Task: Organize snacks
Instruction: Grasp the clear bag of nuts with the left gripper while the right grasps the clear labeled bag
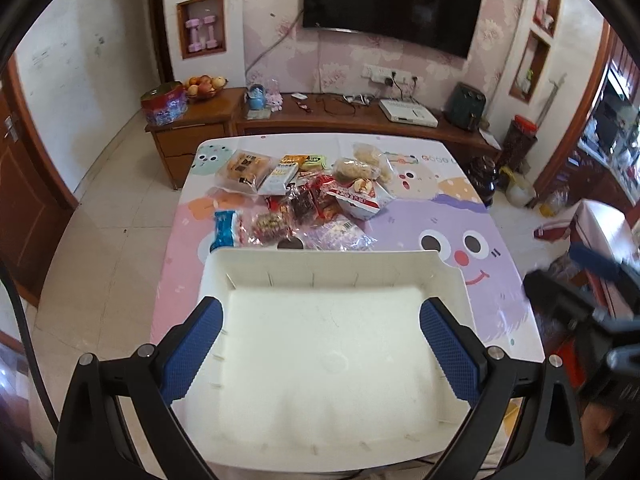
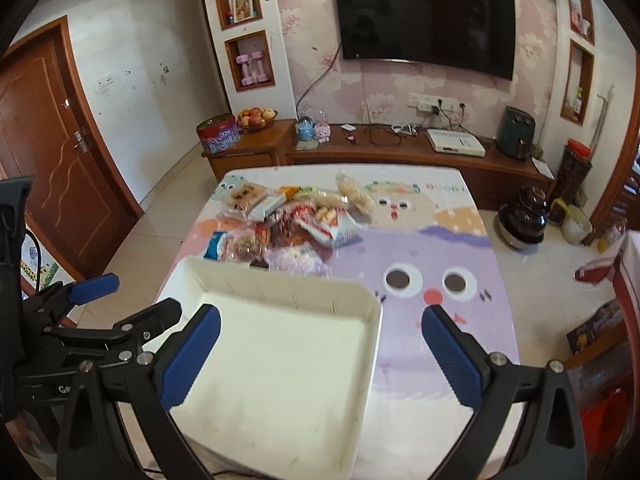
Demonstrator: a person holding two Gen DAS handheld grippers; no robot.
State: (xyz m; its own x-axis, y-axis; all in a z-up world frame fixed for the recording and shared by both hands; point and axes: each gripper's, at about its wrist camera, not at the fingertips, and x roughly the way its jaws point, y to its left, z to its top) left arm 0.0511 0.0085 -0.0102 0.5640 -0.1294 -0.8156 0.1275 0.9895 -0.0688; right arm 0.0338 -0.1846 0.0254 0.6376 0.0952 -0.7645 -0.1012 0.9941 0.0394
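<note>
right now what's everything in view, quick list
tray: 1, white, near end of table, nothing in it
snacks: a heap, mixed colours, beyond the tray, none in it
blue packet: 1, left edge of heap
table: 1, pink and purple cartoon cover
tv: 1, black, on far wall
cabinet: 1, brown, under tv
fruit bowl: 1, on cabinet, left
tin: 1, red, beside fruit bowl
dumbbells: 2, pink, wall niche
door: 1, brown, left
left gripper: open, over tray
right gripper: open, over tray's right rim
</note>
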